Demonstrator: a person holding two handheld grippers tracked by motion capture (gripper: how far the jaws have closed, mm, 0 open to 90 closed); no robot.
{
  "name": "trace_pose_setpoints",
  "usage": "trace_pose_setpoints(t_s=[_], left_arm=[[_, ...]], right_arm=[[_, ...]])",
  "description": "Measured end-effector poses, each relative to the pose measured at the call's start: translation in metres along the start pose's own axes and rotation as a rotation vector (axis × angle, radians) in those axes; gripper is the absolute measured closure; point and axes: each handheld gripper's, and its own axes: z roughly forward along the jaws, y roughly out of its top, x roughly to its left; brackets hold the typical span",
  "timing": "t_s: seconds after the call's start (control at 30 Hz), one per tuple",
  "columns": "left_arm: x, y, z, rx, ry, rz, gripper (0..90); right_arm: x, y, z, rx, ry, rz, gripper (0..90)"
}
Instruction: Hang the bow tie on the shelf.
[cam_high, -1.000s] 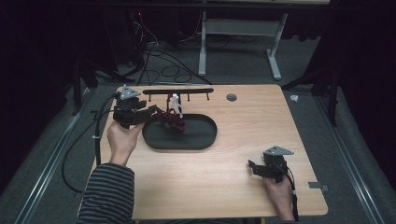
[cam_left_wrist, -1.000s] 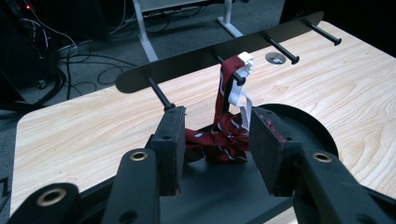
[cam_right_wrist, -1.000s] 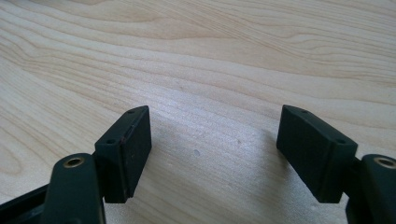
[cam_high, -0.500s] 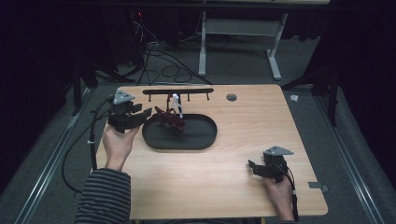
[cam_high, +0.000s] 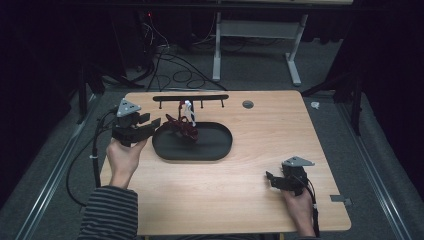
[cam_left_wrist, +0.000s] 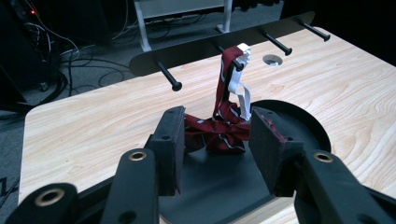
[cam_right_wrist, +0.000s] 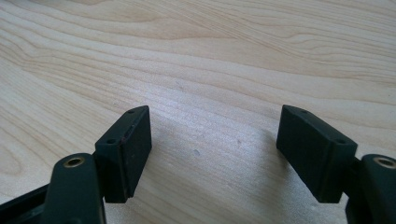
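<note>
Here, one red tie (cam_left_wrist: 219, 130) — one tray (cam_high: 220, 145), four pegs.

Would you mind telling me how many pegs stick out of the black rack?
4, in a row along the rack: an end peg, the next holding the red tie, a third, and the far-end one.

Table (cam_high: 240, 190) seen from above by high cam; tray (cam_left_wrist: 299, 116) shared w/ left gripper cam, close, low; right cam nearest, on wood.
</note>
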Motion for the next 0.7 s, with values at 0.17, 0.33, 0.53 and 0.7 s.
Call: trace_pose_setpoints(t_s=[0.17,0.33,0.53,0.7], left_arm=[[0.000,-0.004,-0.004,-0.014,0.007,-0.001,56.3],[0.000,-0.009,-0.009,-0.023,0.008,-0.008,56.4],[0.001,-0.012,-0.013,-0.030,0.006,-0.012,56.4],[0.002,-0.018,-0.016,-0.034,0.002,-0.017,56.4]], right_arm=[[0.000,0.000,0.000,0.000,0.000,0.000,28.0],[0.000,0.000,0.000,0.000,0.000,0.000,27.9],[0.000,0.000,0.000,0.000,0.000,0.000,27.9],[0.000,0.000,0.000,0.000,-0.001,-0.002,28.0]])
